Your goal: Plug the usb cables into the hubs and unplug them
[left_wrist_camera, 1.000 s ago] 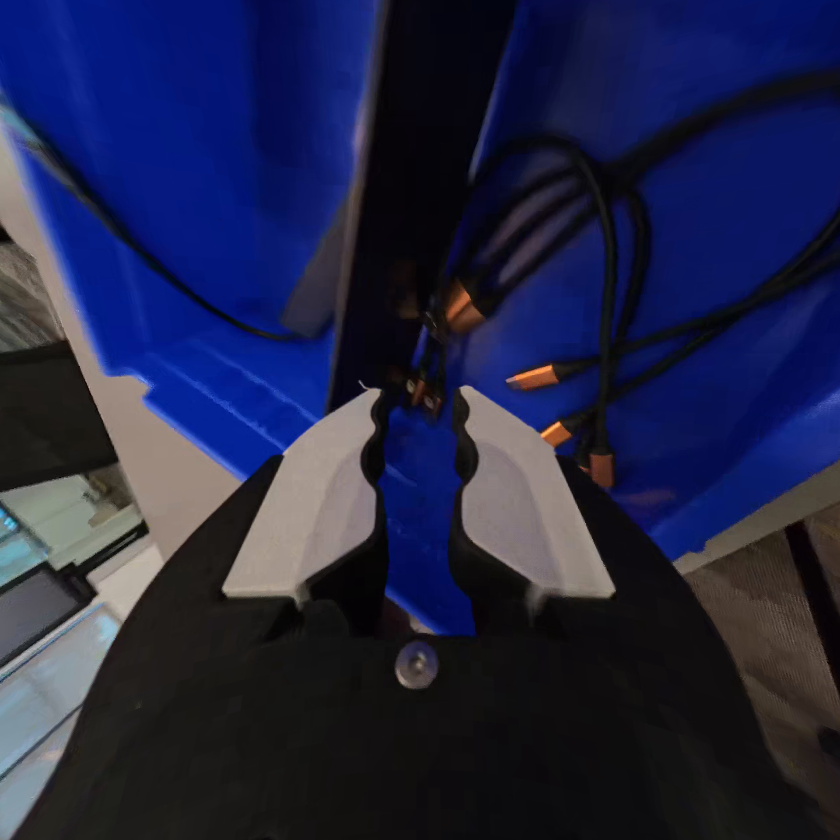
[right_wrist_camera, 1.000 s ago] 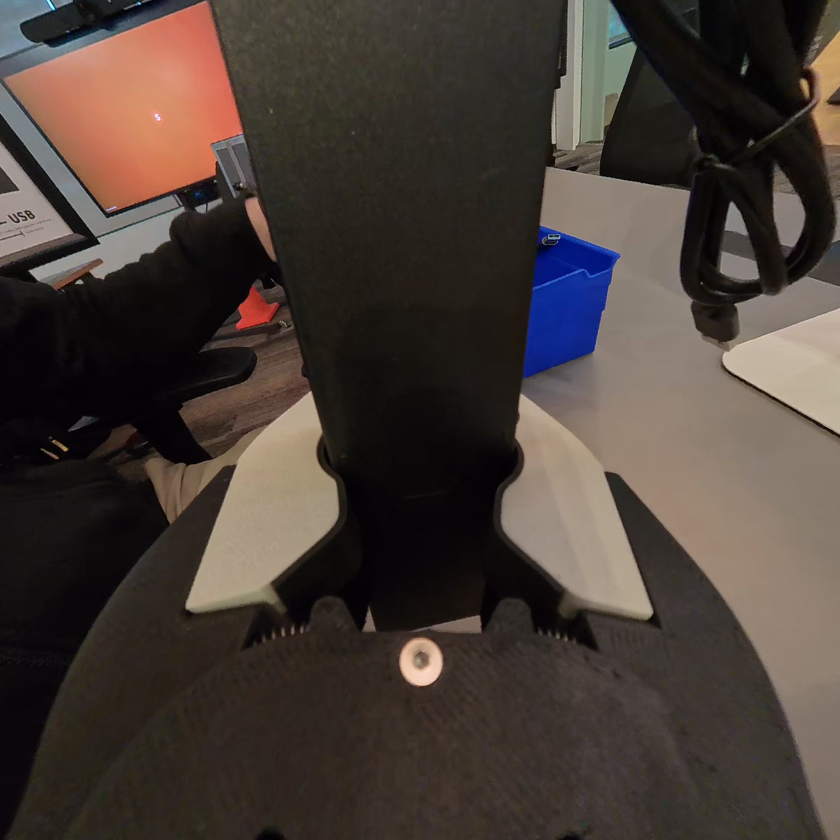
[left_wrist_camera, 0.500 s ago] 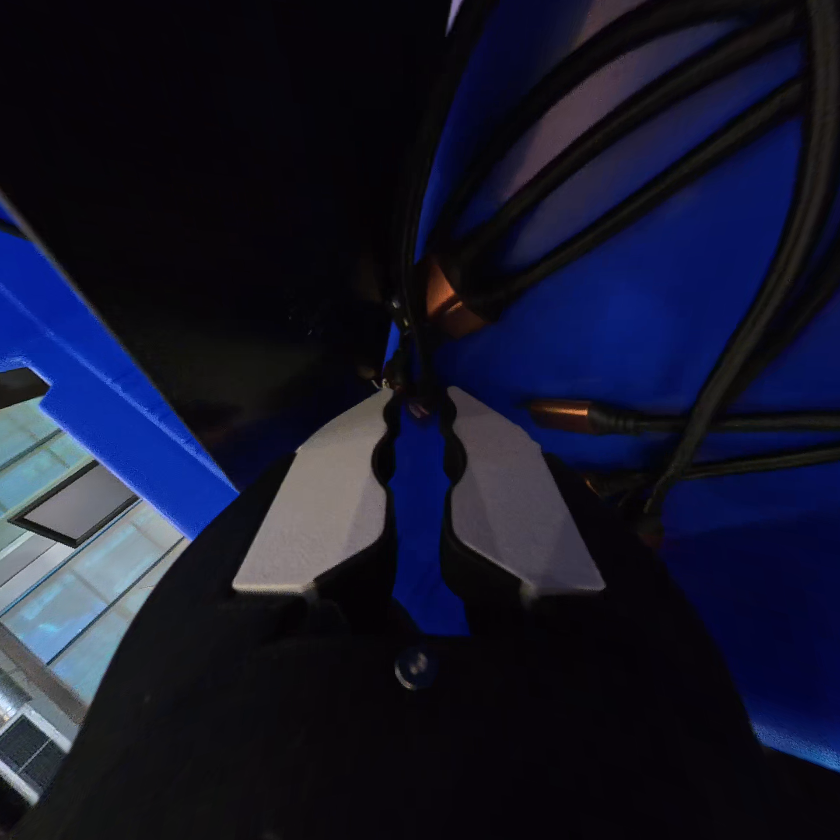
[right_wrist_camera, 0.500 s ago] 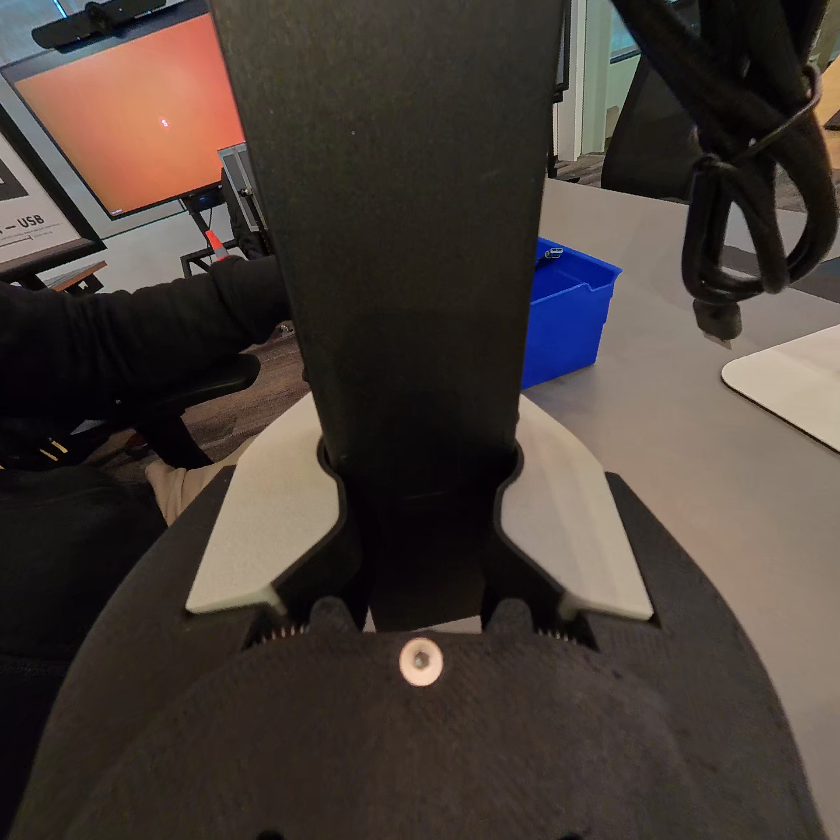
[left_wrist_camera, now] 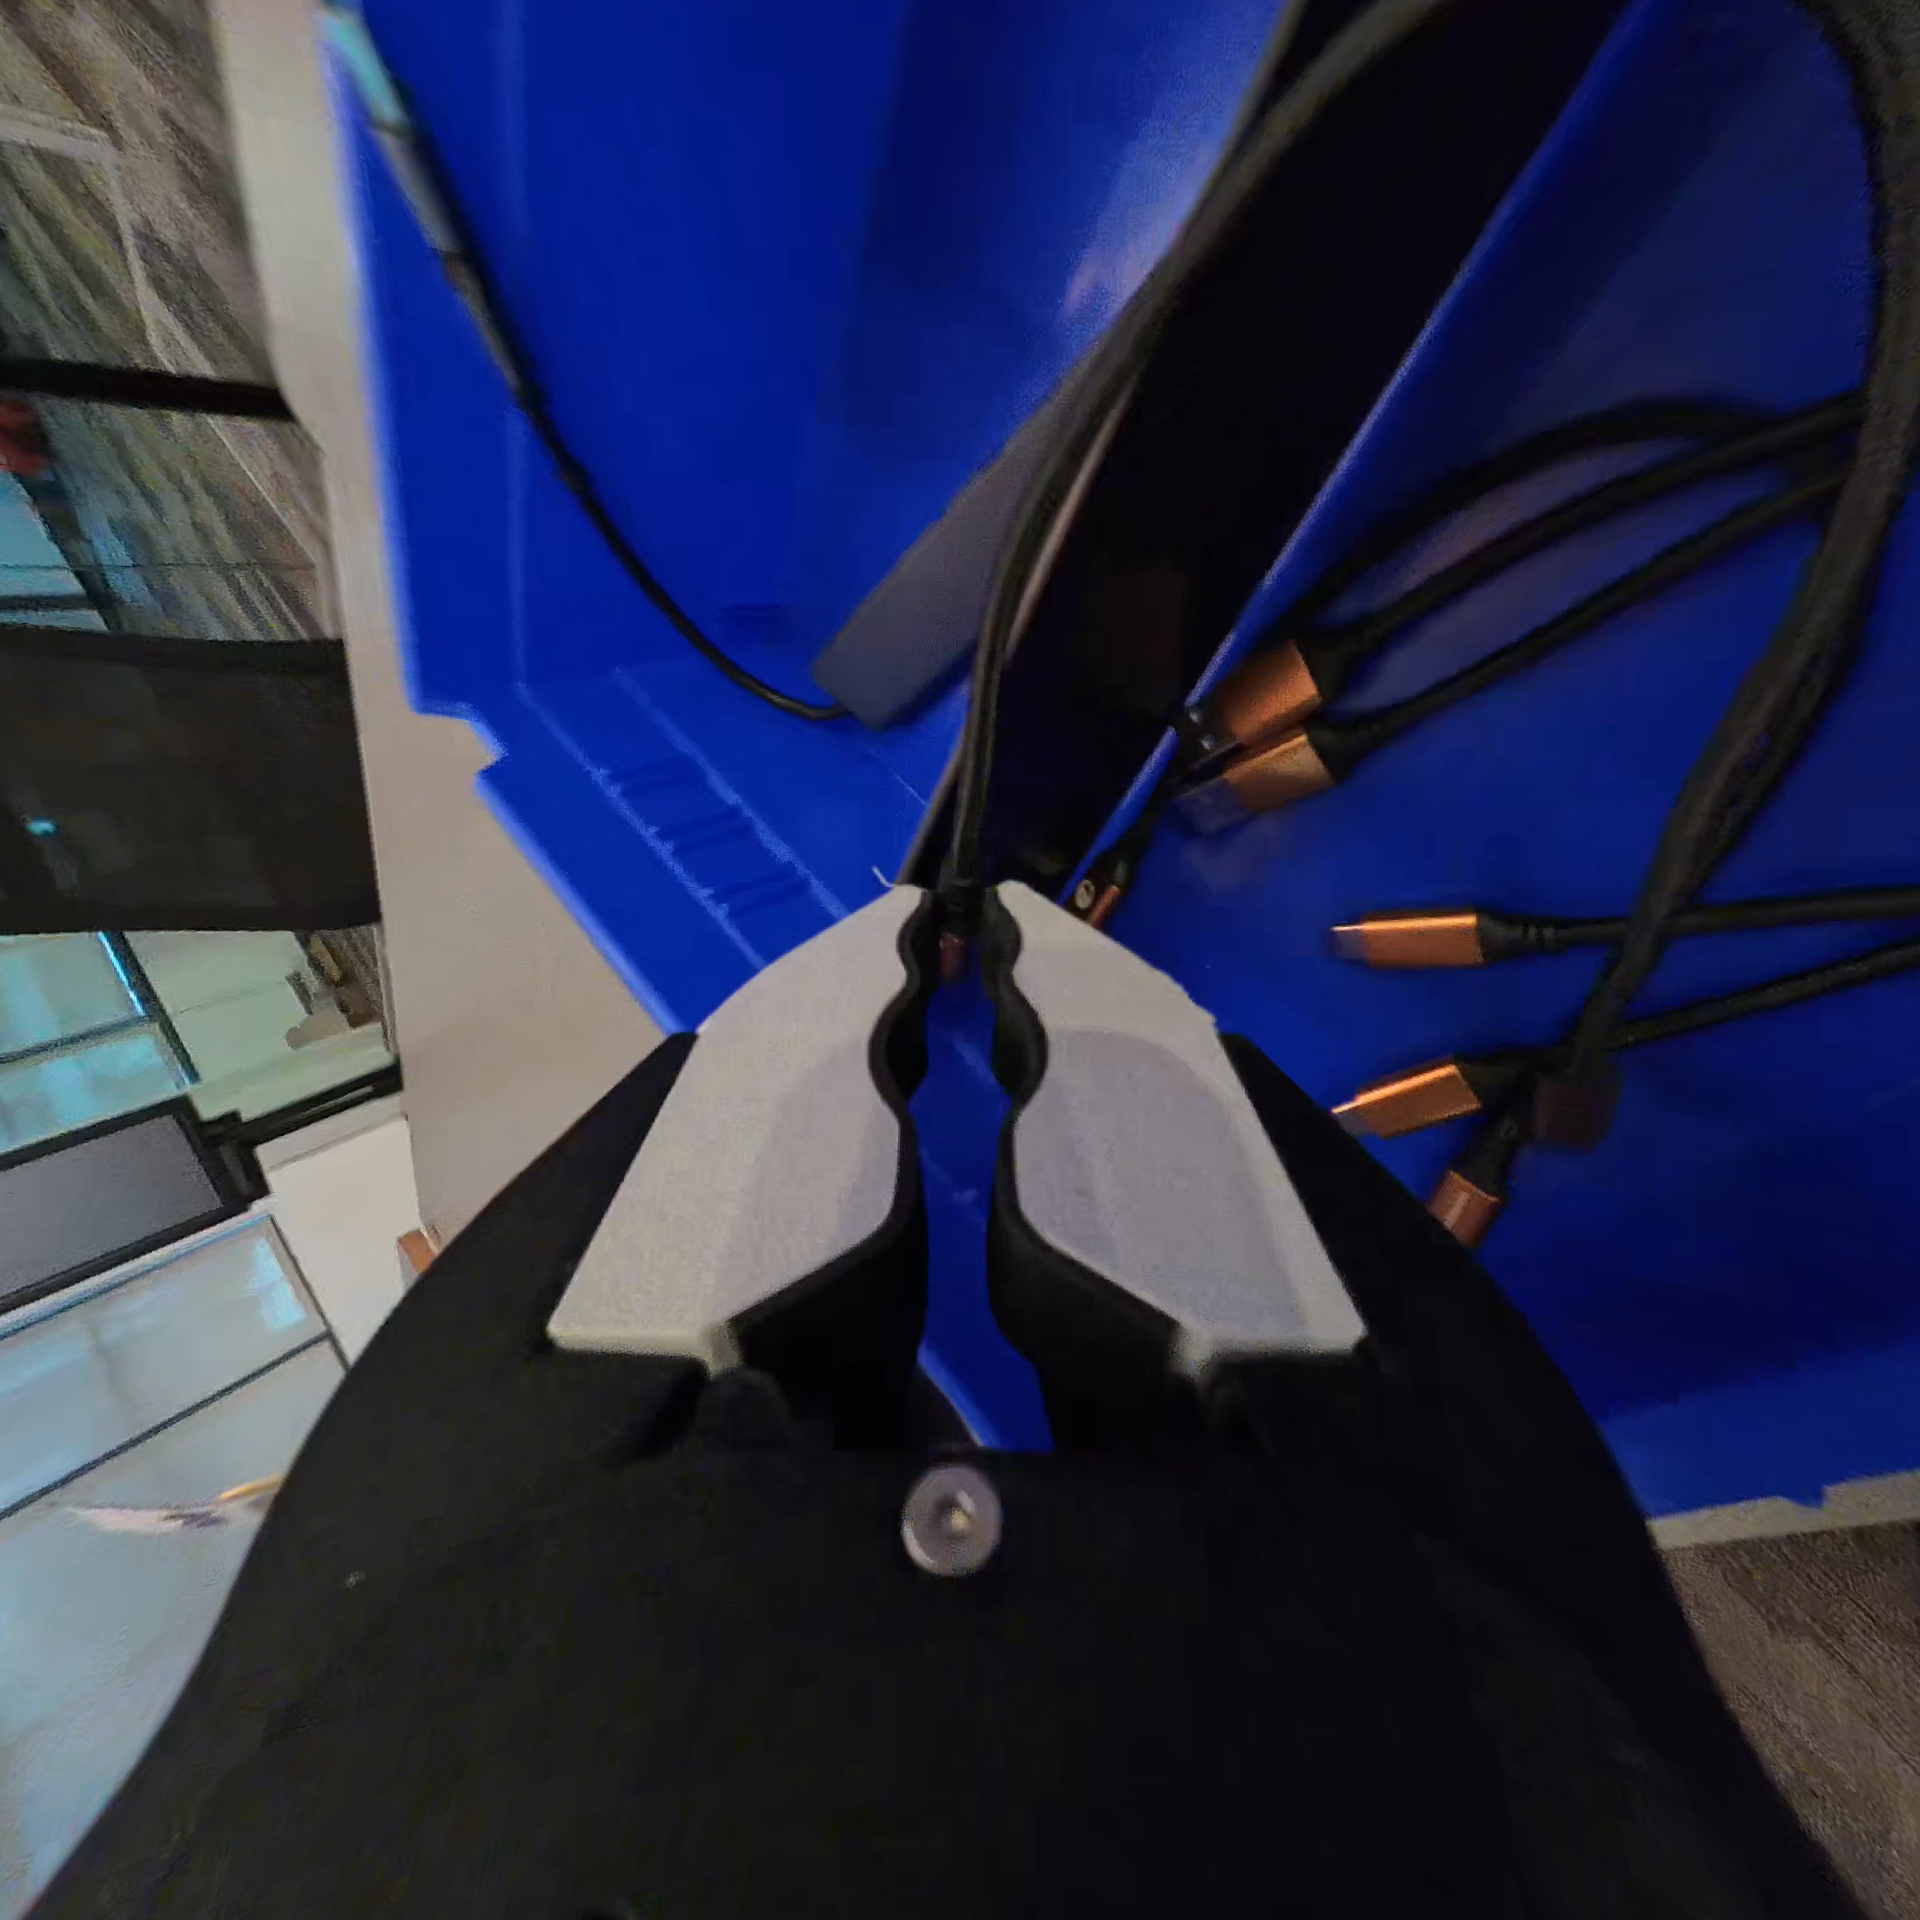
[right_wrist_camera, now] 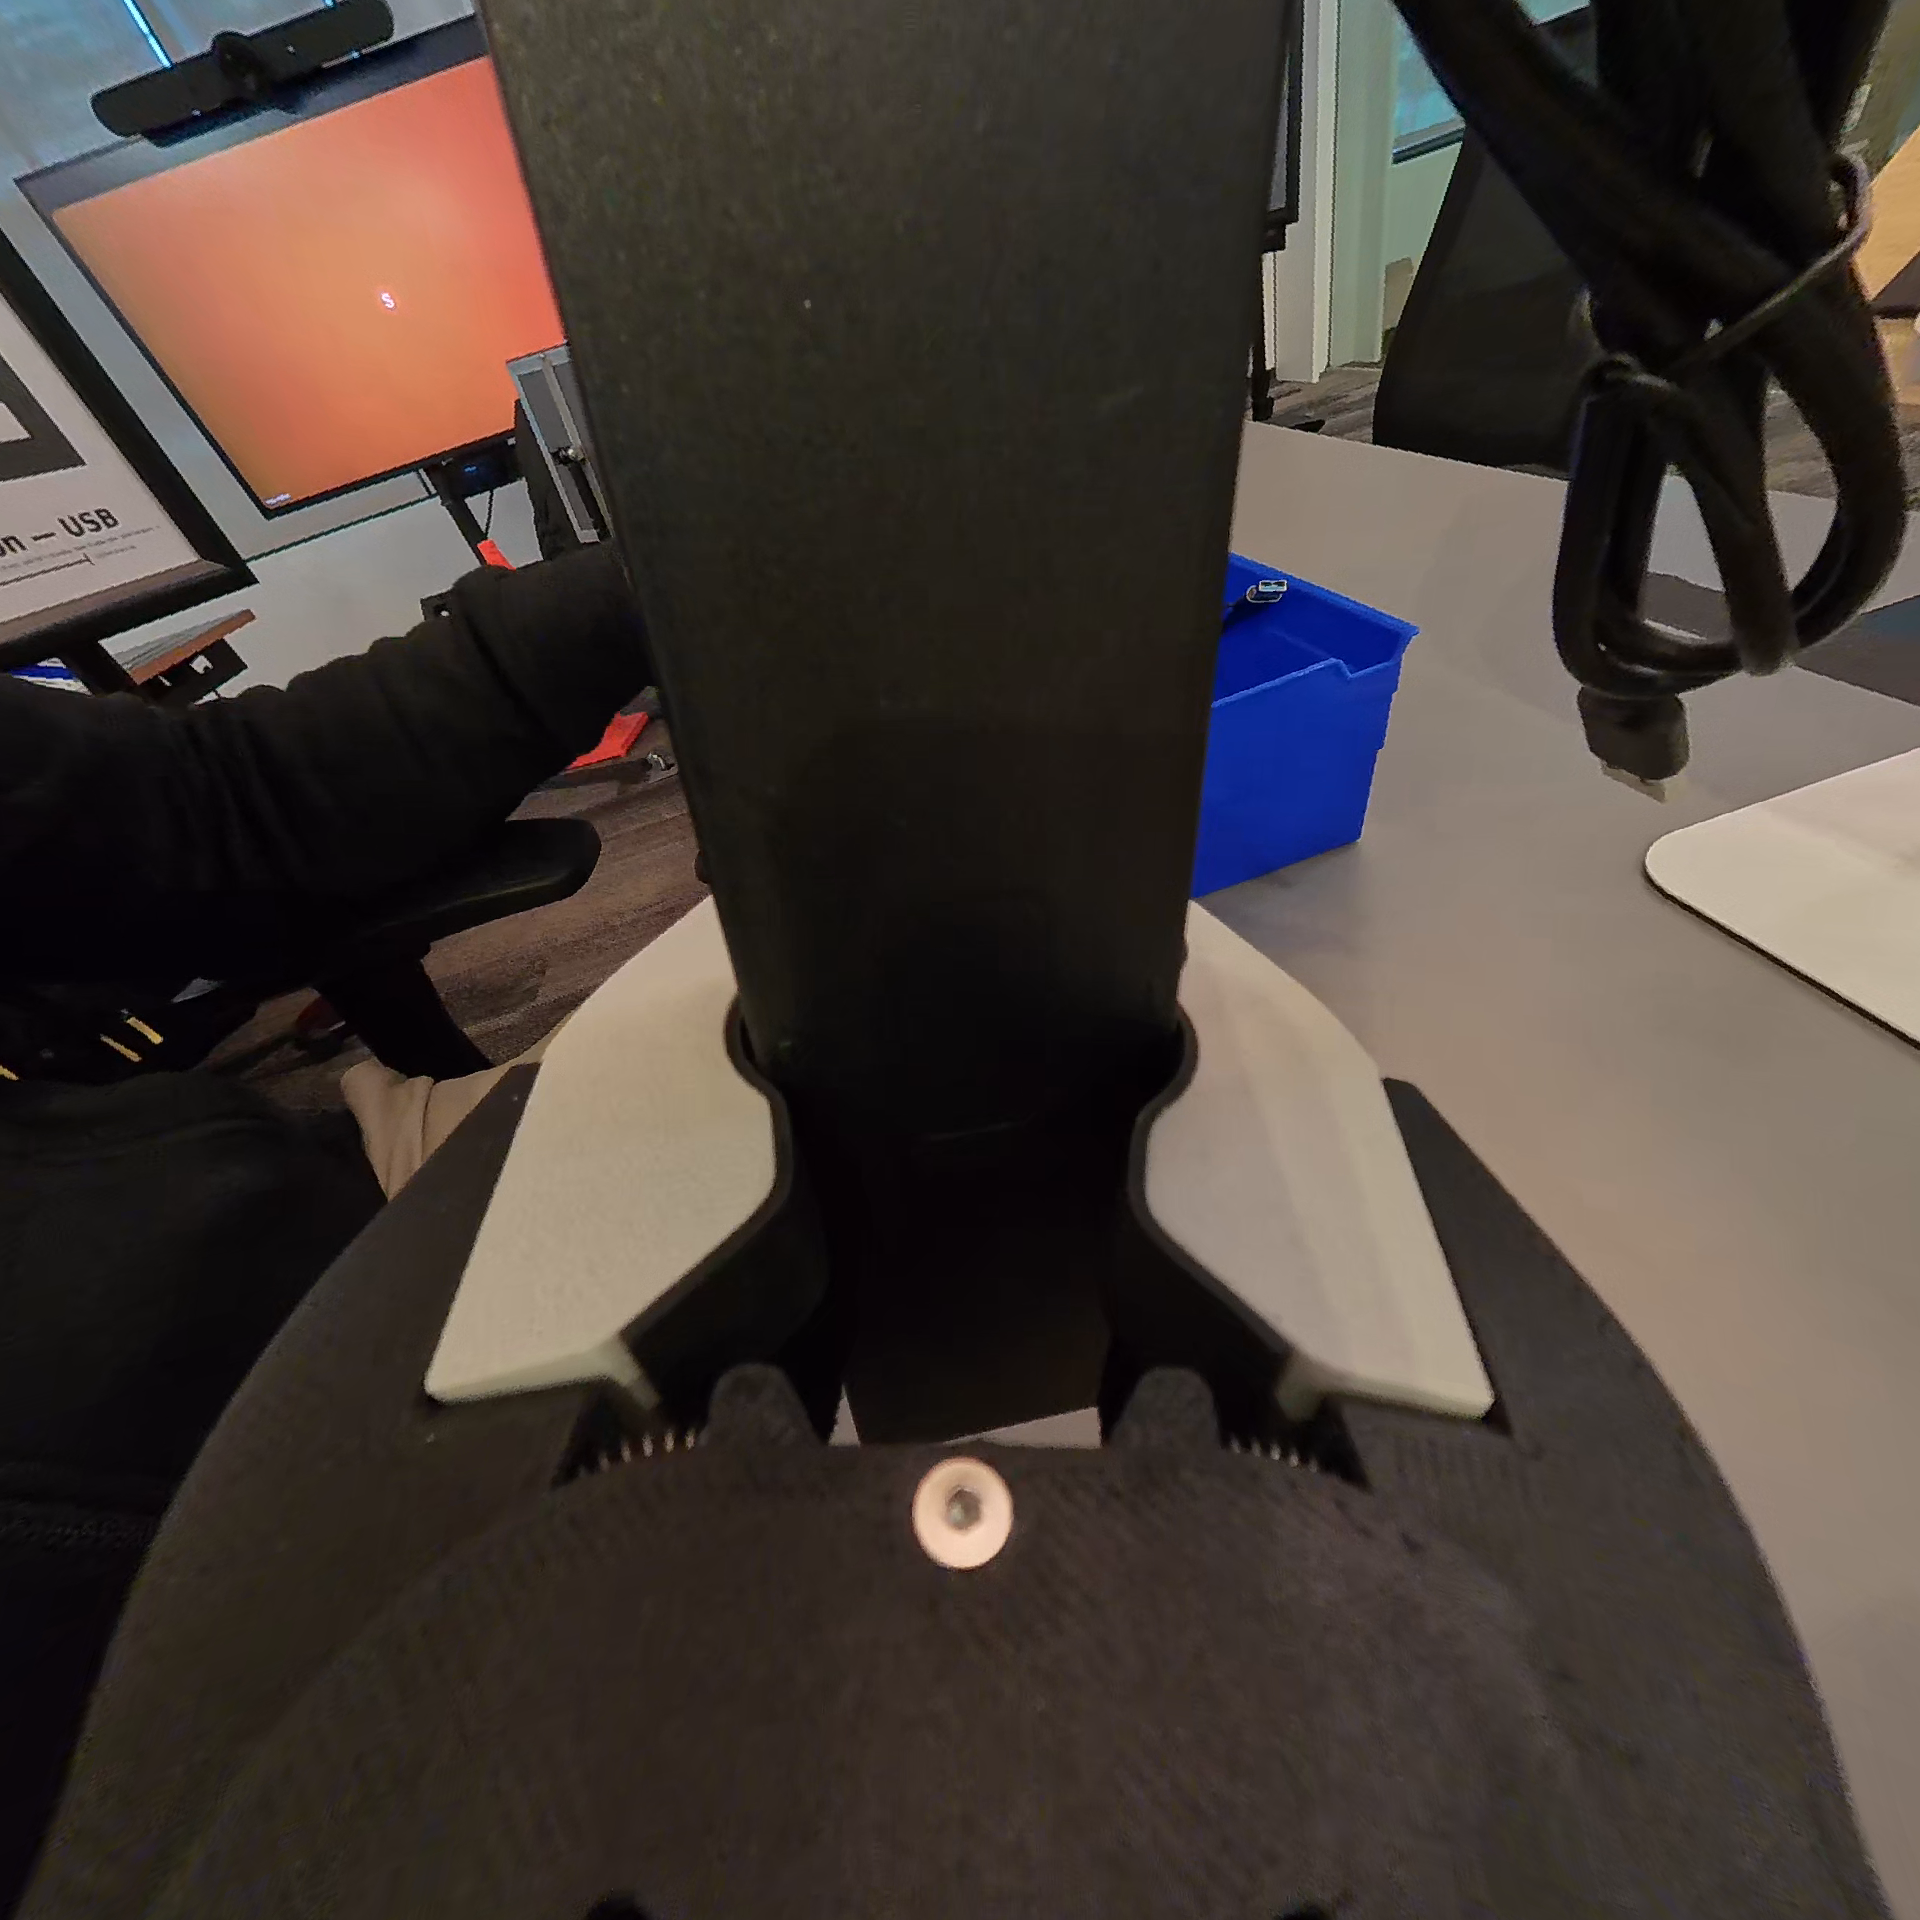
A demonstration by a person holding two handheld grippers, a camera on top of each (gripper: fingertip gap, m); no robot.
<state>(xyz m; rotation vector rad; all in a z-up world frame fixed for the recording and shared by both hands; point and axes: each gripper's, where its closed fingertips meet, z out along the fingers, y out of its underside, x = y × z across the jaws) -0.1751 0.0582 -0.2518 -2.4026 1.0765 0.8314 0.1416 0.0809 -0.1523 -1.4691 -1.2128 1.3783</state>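
My left gripper (left_wrist_camera: 956,920) is shut on the end of a thin black usb cable (left_wrist_camera: 997,623), and a copper plug (left_wrist_camera: 951,951) shows between the fingertips. It sits at the lower end of a black bar (left_wrist_camera: 1143,582) that crosses a blue bin (left_wrist_camera: 727,312). Several more black cables with copper plugs (left_wrist_camera: 1413,940) lie in the bin's right part. A grey hub (left_wrist_camera: 914,634) lies in its left part. My right gripper (right_wrist_camera: 961,1029) is shut on a long black hub (right_wrist_camera: 914,468) and holds it upright above the grey table (right_wrist_camera: 1507,1091).
A bundled black cable (right_wrist_camera: 1714,416) hangs at the top right of the right wrist view. A blue bin (right_wrist_camera: 1299,727) stands on the table behind the hub and a white mat (right_wrist_camera: 1818,894) lies at the right. A person's black sleeve (right_wrist_camera: 312,769) reaches in from the left, before an orange screen (right_wrist_camera: 312,291). One gripper's finger ends stand about 35 centimeters off the other's.
The left wrist view has pulled back from the dark bar and turned; the thin cable now runs up from the fingertips. The right gripper and hub have barely moved; the sleeve has shifted.
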